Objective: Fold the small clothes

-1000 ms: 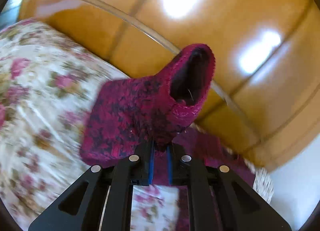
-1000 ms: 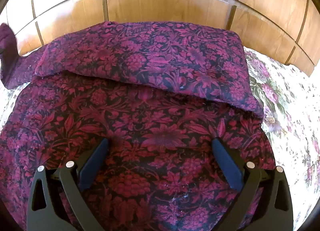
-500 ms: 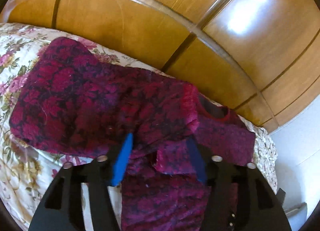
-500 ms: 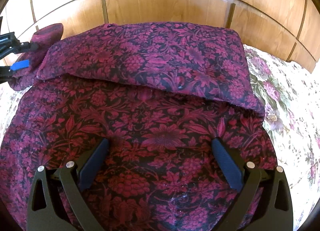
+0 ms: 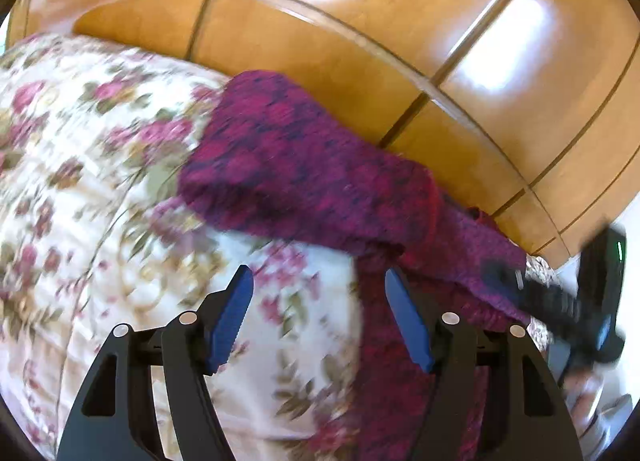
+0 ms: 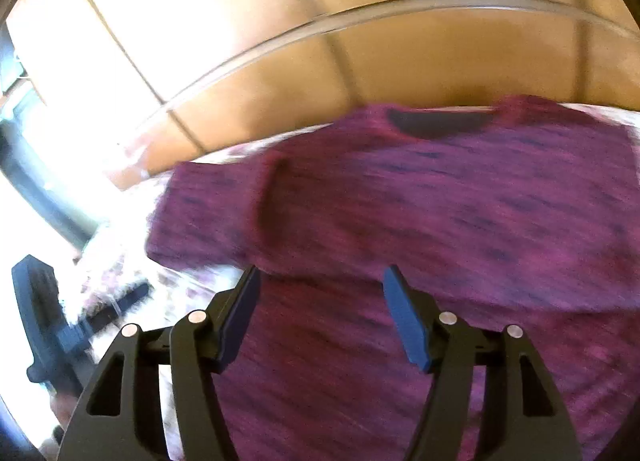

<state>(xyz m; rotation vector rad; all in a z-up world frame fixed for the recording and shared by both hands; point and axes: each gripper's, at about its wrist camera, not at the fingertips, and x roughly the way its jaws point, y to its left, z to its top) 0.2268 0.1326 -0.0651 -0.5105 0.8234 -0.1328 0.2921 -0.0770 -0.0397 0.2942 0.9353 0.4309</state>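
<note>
A dark red, flower-patterned sweater (image 5: 304,165) lies on a bed covered by a cream bedspread (image 5: 80,189) printed with pink roses and green leaves. The sweater sits at the far end of the bed, against a glossy wooden headboard (image 5: 320,61) made of panels with dark grooves; bright patches of light shine on the wood. Its neckline (image 6: 436,123) faces the headboard, and one sleeve is folded in across the body.

The left gripper (image 5: 318,315) hovers above the bedspread and the sweater's edge, its blue pads apart and holding nothing. The right gripper (image 6: 320,311) hangs over the sweater's body; its jaws have just been closing but remain apart, with nothing between them. Both views are blurred. Strong daylight floods the left of the right wrist view.
</note>
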